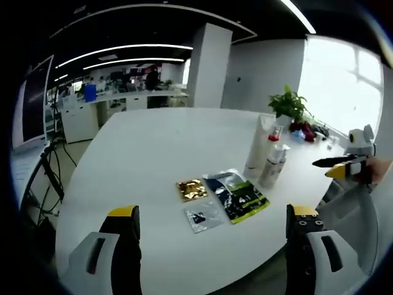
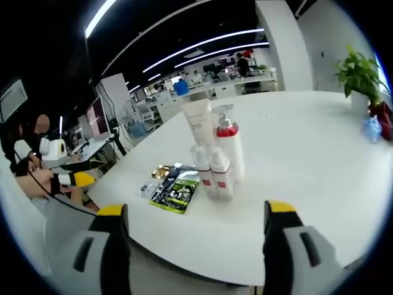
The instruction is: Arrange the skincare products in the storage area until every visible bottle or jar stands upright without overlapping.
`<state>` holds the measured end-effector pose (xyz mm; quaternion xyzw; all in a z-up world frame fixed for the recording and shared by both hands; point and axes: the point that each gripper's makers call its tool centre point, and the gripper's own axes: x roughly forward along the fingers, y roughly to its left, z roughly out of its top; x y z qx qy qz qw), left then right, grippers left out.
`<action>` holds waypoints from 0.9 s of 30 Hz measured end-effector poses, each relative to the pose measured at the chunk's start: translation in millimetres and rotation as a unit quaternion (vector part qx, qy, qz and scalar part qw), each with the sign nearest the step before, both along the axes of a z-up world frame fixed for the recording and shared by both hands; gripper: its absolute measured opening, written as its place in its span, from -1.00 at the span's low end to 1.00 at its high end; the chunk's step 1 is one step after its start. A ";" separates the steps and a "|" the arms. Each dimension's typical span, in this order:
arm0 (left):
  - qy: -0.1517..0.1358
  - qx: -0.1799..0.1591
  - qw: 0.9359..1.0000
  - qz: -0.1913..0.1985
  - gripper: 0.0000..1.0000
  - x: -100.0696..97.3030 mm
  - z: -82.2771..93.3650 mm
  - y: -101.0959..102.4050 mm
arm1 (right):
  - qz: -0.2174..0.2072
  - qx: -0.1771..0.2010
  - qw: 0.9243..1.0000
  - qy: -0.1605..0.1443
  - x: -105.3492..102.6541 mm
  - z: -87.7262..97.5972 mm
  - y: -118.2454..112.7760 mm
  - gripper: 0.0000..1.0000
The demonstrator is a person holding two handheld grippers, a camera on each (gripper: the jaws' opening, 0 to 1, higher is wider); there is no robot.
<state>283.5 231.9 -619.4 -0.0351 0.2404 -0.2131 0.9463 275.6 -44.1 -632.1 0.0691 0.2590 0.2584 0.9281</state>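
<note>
Both grippers, left gripper [image 1: 210, 236] and right gripper [image 2: 195, 236], hang spread and empty short of the upright bottles [image 2: 216, 153] mid-table [image 1: 141, 160] beside flat sachets [image 1: 224, 196]; judging by this, the arranging looks nearly done, with only a check of their standing left

L gripper [image 1: 212, 230] & R gripper [image 2: 193, 227], jaws wide apart.

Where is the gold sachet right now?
In the left gripper view the gold sachet lies flat on the white table, left of the dark sachet.
</note>
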 end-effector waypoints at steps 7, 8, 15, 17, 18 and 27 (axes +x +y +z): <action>-0.001 0.003 1.000 0.000 0.93 -0.4 -1.1 0.8 | -0.001 0.000 1.000 0.001 -0.1 -0.3 -0.3 0.82; -0.001 0.003 1.000 -0.001 0.92 -0.4 -1.0 0.5 | -0.001 0.000 1.000 0.001 -0.1 -0.4 -0.1 0.82; -0.004 0.005 1.000 -0.003 0.93 -0.5 -0.7 -0.3 | -0.004 0.001 1.000 0.000 0.2 0.1 -0.6 0.82; -0.004 0.006 1.000 -0.003 0.93 -0.5 -0.9 -0.2 | -0.005 0.002 1.000 0.000 0.2 0.2 -0.7 0.82; -0.004 0.006 1.000 -0.004 0.93 -0.6 -1.1 -0.4 | -0.005 0.002 1.000 0.000 0.2 0.2 -0.8 0.82; -0.005 0.007 1.000 -0.004 0.92 -1.5 -0.9 -0.8 | -0.006 0.003 1.000 0.000 -0.1 0.4 -0.9 0.81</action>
